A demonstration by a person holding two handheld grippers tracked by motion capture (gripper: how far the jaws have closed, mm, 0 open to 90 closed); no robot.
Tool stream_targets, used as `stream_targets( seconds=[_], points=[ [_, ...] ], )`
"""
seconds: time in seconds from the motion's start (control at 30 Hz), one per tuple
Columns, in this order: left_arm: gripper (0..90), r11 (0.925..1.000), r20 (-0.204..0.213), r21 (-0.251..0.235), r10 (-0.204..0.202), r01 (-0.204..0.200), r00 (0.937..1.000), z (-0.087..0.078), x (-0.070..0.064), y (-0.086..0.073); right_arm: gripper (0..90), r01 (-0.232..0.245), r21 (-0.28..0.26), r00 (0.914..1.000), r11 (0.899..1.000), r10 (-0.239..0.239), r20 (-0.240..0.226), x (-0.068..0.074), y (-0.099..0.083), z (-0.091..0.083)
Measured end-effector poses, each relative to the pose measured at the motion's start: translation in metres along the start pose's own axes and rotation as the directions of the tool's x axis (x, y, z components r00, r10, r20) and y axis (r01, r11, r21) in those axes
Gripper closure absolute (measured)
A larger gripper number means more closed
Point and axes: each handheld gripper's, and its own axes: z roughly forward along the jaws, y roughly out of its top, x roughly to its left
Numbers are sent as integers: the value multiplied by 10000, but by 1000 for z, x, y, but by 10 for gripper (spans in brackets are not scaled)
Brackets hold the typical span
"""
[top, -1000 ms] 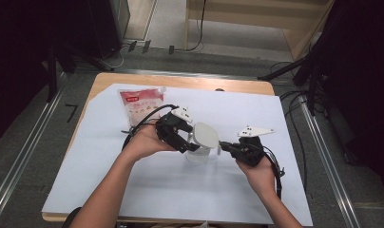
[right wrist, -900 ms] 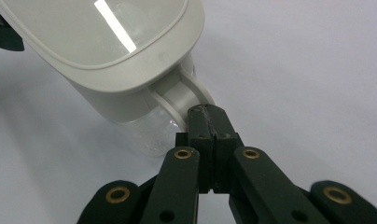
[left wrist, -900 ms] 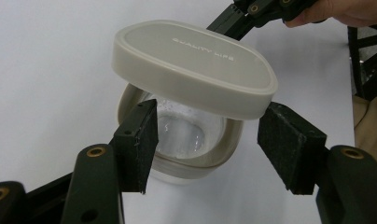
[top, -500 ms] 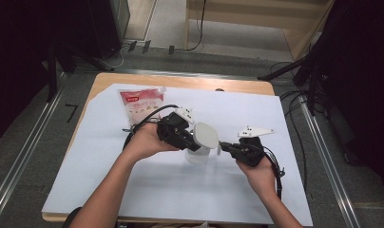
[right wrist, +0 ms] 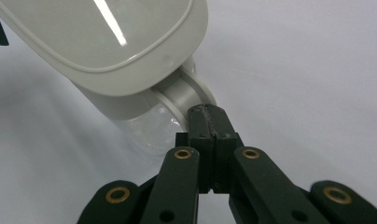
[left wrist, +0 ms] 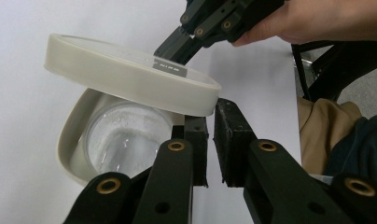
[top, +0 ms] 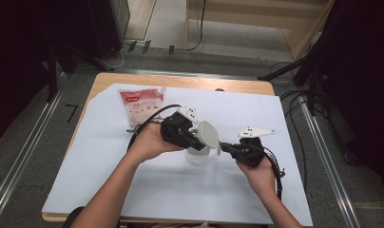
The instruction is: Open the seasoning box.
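A clear container (top: 197, 154) with a white lid (top: 208, 134) stands mid-table on the white sheet. The lid is tipped up off the container's white rim (left wrist: 65, 144), so its clear inside (left wrist: 123, 140) shows. My left gripper (left wrist: 211, 109) comes in from the left, jaws almost together, pinching the lid's (left wrist: 130, 74) near corner. My right gripper (right wrist: 206, 112) is shut on a white tab (right wrist: 184, 93) at the container's side, under the lid (right wrist: 107, 37). From above, the left gripper (top: 199, 141) and right gripper (top: 224, 146) meet at the container.
A red and white snack pouch (top: 141, 105) lies at the back left of the white sheet (top: 133, 190). The wooden table's edge (top: 180, 80) shows beyond it. Cables trail from both grippers. Metal rails run along the floor on both sides.
The lid has tipped up a little further under my left gripper. The right gripper has stayed in place on the tab.
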Motion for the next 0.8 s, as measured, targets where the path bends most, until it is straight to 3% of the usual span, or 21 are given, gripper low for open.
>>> stream_targets(
  seconds=[0.6,0.8],
  points=[
    [865,9994,-403,-18,345,-346,9986,17,-11,17,900,75,-134,9999,9999,-73,102,3,-3,-2],
    [826,9993,-170,-107,365,-367,9992,18,-10,19,900,30,-103,10000,9999,-29,64,3,-5,-3]
  ],
)
